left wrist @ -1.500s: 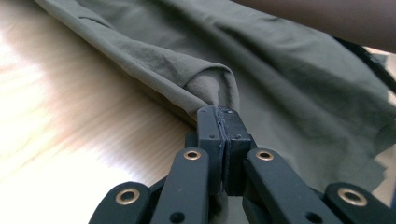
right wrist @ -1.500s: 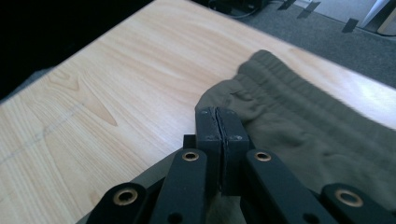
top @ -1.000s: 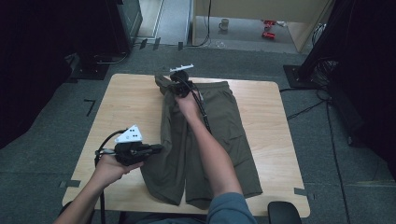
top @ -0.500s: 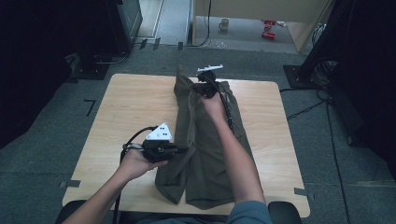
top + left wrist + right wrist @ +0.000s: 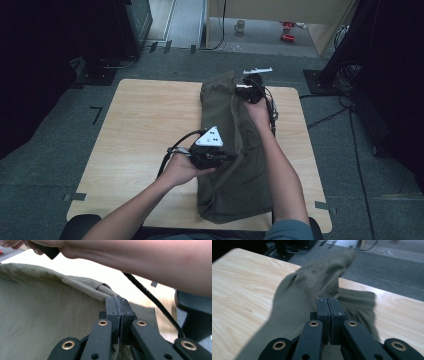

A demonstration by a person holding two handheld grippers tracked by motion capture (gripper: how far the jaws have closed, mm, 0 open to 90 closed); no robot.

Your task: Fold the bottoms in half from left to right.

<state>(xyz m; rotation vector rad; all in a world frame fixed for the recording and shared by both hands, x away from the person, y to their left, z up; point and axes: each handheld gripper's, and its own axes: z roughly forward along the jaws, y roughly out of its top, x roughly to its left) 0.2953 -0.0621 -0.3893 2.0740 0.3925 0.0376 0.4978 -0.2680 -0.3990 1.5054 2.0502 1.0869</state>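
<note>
Both tools are pinching the olive trousers: the left tool on a side edge near the middle, the right tool at the far end. One half looks already folded over the other along the bench; setting it flat seems left. Fabric hides the pads' bite.
</note>
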